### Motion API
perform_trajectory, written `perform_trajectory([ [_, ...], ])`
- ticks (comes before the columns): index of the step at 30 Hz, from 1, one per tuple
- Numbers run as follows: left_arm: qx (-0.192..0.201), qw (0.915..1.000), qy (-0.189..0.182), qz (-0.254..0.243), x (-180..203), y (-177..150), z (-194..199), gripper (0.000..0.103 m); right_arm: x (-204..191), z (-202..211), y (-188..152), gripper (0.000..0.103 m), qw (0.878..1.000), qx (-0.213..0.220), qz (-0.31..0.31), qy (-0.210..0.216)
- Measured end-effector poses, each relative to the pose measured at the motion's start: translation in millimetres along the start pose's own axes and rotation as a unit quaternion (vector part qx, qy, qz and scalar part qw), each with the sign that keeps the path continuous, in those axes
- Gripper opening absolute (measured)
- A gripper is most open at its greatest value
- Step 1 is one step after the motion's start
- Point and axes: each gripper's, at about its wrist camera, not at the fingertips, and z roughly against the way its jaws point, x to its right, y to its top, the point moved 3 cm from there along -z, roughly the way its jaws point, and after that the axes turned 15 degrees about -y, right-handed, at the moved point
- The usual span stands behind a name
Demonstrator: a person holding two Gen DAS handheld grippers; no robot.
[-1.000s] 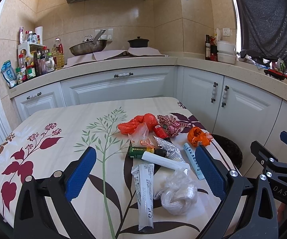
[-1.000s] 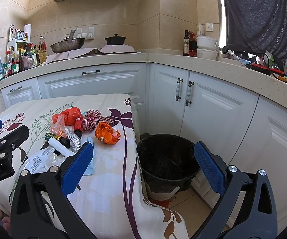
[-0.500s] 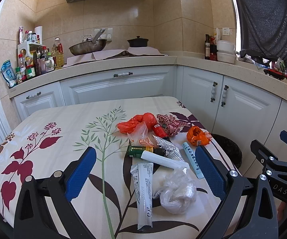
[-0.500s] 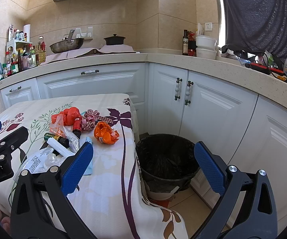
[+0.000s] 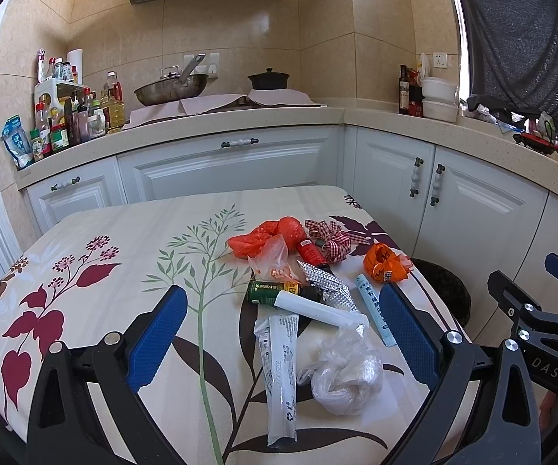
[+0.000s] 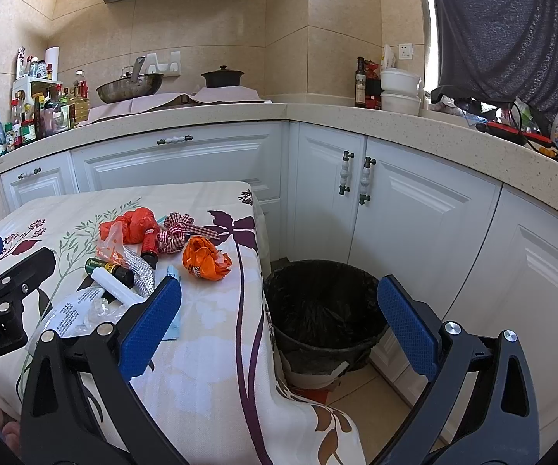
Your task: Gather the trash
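A pile of trash lies on the floral tablecloth (image 5: pixel 104 255): a crumpled clear plastic bag (image 5: pixel 347 372), a flat white tube (image 5: pixel 279 372), a white roll (image 5: pixel 317 308), a green and brown bottle (image 5: pixel 275 292), foil (image 5: pixel 329 281), a red bag (image 5: pixel 275 234), a checked ribbon (image 5: pixel 329 238) and an orange wrapper (image 5: pixel 383 263). My left gripper (image 5: pixel 283 333) is open and empty, above the near trash. My right gripper (image 6: pixel 279 321) is open and empty, between the table edge and a black-lined bin (image 6: pixel 321 310) on the floor. The orange wrapper (image 6: pixel 203 257) lies near that edge.
White cabinets (image 6: pixel 395 201) stand close behind the bin. The counter carries a wok (image 5: pixel 170 91), a black pot (image 5: pixel 269 79) and several bottles (image 5: pixel 69 116). The right gripper's body (image 5: pixel 542 333) shows at the right of the left wrist view.
Both views have shifted very slightly; the trash and the bin have not moved. Both grippers stay open.
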Motion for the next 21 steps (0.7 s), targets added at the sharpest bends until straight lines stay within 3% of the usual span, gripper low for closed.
perform_trajectory([
  [21,-0.002,1.0000,0.000,0.001,0.5,-2.5,-2.7,0.097,-0.2,-0.1,-0.2,0.099,1.000,0.000,0.000,0.000],
])
